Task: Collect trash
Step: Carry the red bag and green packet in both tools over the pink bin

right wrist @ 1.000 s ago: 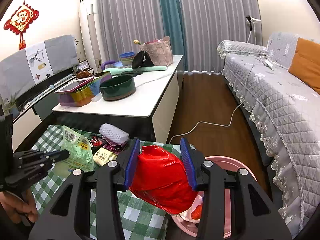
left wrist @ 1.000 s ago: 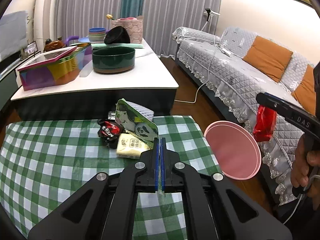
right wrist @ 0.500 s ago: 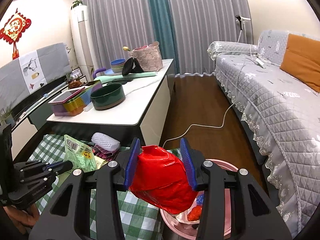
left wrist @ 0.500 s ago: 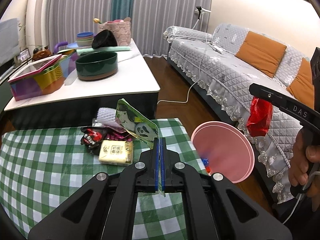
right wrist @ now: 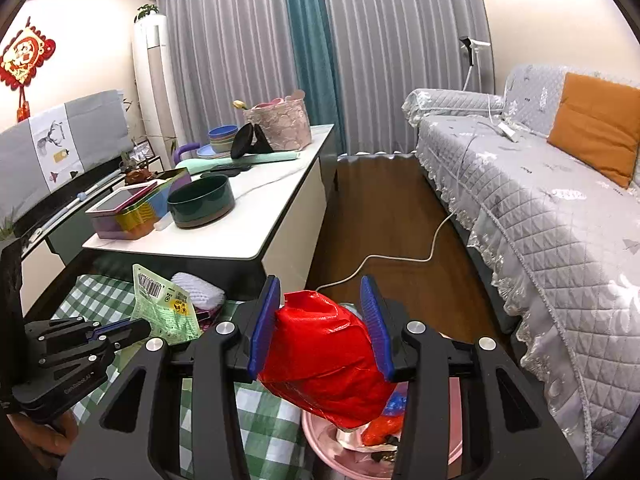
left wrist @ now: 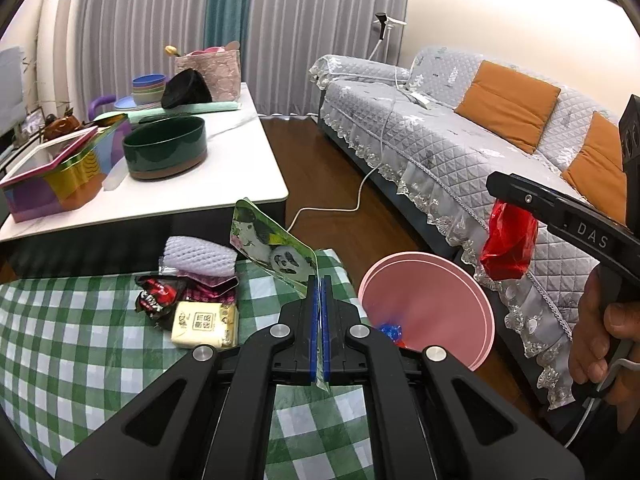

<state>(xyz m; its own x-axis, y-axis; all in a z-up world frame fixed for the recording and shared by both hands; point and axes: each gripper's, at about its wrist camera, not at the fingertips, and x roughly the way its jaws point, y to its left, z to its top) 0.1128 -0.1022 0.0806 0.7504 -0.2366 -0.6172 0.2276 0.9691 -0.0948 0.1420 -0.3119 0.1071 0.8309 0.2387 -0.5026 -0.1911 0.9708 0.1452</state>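
Note:
My left gripper point(left wrist: 319, 280) is shut on a flat green wrapper with a panda print point(left wrist: 276, 250), which sticks up above the green checked tablecloth point(left wrist: 80, 352). In the right wrist view that wrapper point(right wrist: 164, 308) shows its barcode side in the left gripper point(right wrist: 136, 326). My right gripper point(right wrist: 322, 312) is shut on a crumpled red bag point(right wrist: 324, 364), held above the pink bin point(right wrist: 320, 436). From the left wrist view the red bag point(left wrist: 508, 240) hangs over the pink bin point(left wrist: 440, 304), which holds several scraps.
On the cloth lie a black and red wrapper point(left wrist: 158, 298), a pale yellow packet point(left wrist: 204, 324) and a white foam net point(left wrist: 200, 258). A white table point(left wrist: 224, 184) with a green bowl point(left wrist: 166, 152) stands behind. A grey sofa point(left wrist: 460, 148) and a floor cable point(left wrist: 340, 208) are at right.
The left gripper has moved right towards the pink bin with the panda wrapper. The right gripper with the red bag has shifted a little over the bin, whose inside now shows more.

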